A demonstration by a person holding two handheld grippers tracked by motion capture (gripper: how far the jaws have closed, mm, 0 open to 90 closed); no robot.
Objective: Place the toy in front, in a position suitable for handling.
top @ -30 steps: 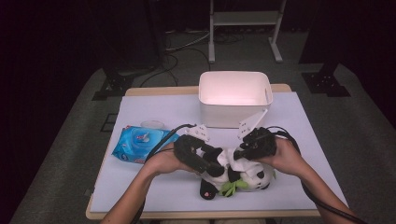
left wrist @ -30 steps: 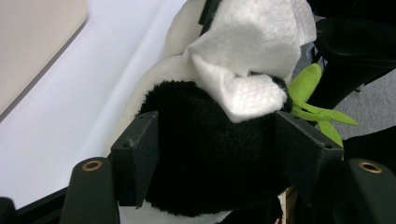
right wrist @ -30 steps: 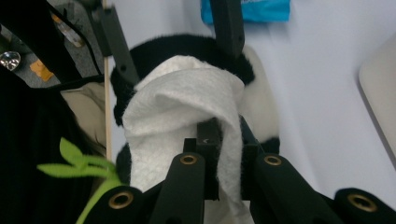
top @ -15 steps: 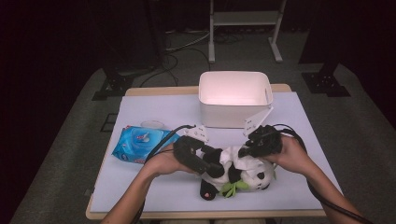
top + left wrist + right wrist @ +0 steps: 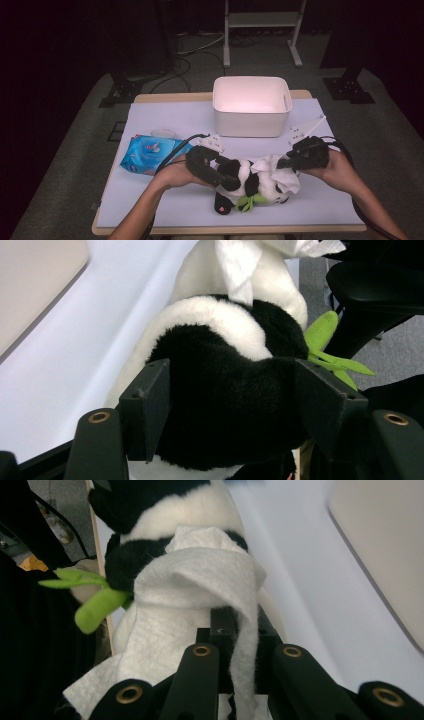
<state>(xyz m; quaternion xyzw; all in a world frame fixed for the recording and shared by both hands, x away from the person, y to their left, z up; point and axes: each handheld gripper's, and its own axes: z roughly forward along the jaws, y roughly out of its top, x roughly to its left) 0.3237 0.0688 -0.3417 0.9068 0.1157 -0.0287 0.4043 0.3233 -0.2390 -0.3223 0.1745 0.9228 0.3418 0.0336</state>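
A black-and-white plush panda (image 5: 243, 176) lies on its side near the table's front edge, a green felt sprig (image 5: 248, 201) at its lower side. My left gripper (image 5: 227, 180) is shut on the panda's black furry part (image 5: 225, 395), which bulges between the two pads. A crumpled white wipe (image 5: 279, 176) is draped over the panda's right end. My right gripper (image 5: 284, 163) is shut on a fold of that wipe (image 5: 190, 595), with the sheet hanging down both sides of the closed jaws. Behind the wipe is the panda's body (image 5: 170, 502).
A white rectangular bin (image 5: 251, 125) stands at the back middle of the pale table mat (image 5: 165, 200). A blue pack of wet wipes (image 5: 150, 152) lies to the left, a small white disc (image 5: 162, 133) just behind it. Cables trail from both grippers.
My right gripper has slid to the right, pulling the wipe across the panda. The left gripper and the panda have stayed put.
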